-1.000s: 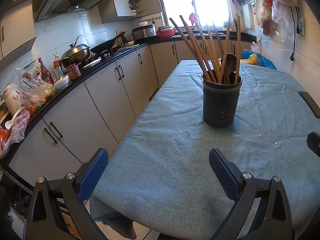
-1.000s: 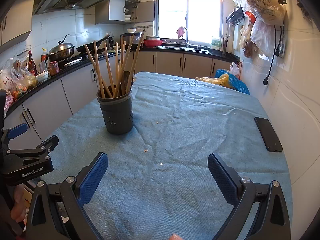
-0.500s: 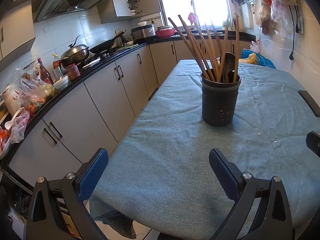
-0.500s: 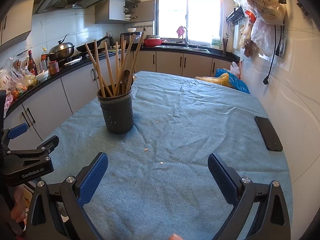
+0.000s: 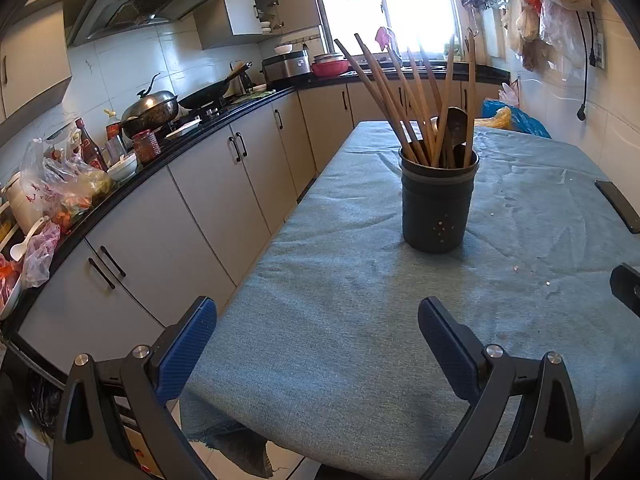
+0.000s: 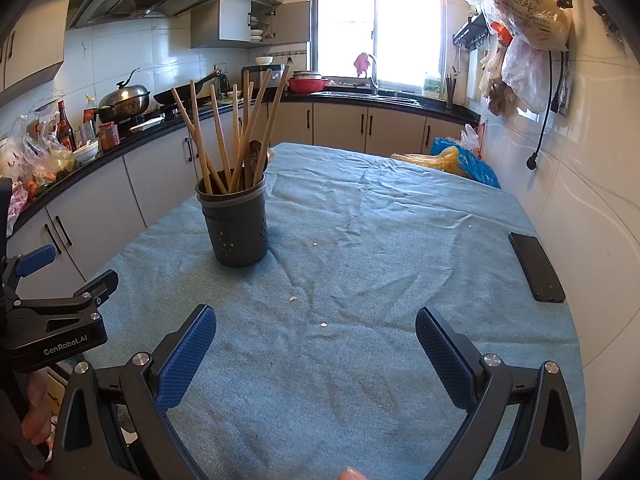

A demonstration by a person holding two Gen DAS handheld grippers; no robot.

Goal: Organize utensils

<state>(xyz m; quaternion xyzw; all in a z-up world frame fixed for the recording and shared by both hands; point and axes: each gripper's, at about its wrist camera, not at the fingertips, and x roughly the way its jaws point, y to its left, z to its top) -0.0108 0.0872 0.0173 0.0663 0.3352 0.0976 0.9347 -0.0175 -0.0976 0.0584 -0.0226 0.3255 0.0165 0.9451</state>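
I find the left gripper (image 5: 316,344) low over the near edge of the table (image 5: 360,360), its blue-padded fingers (image 5: 188,350) spread wide with nothing between them. The right gripper (image 6: 316,346) sits likewise above the blue tablecloth (image 6: 360,400), fingers (image 6: 444,360) wide apart and holding nothing.

The utensil holder (image 5: 438,200), a dark perforated cup, stands upright on the cloth ahead of both grippers, well apart from each. In the right wrist view it stands toward the left side of the table (image 6: 236,228). Inside it I count several wooden chopsticks (image 5: 400,96) fanned outward, leaning on the rim, and a dark wooden spoon (image 5: 454,124) standing bowl-up among them. All the utensils I can see are in the cup.

A black phone (image 6: 536,266) lies flat near the table's right edge, close to the tiled wall. A few crumbs (image 6: 293,299) dot the cloth between the holder and the right gripper. The kitchen counter (image 5: 168,152) runs along the left, crowded with a wok (image 5: 152,108), bottles and bags.
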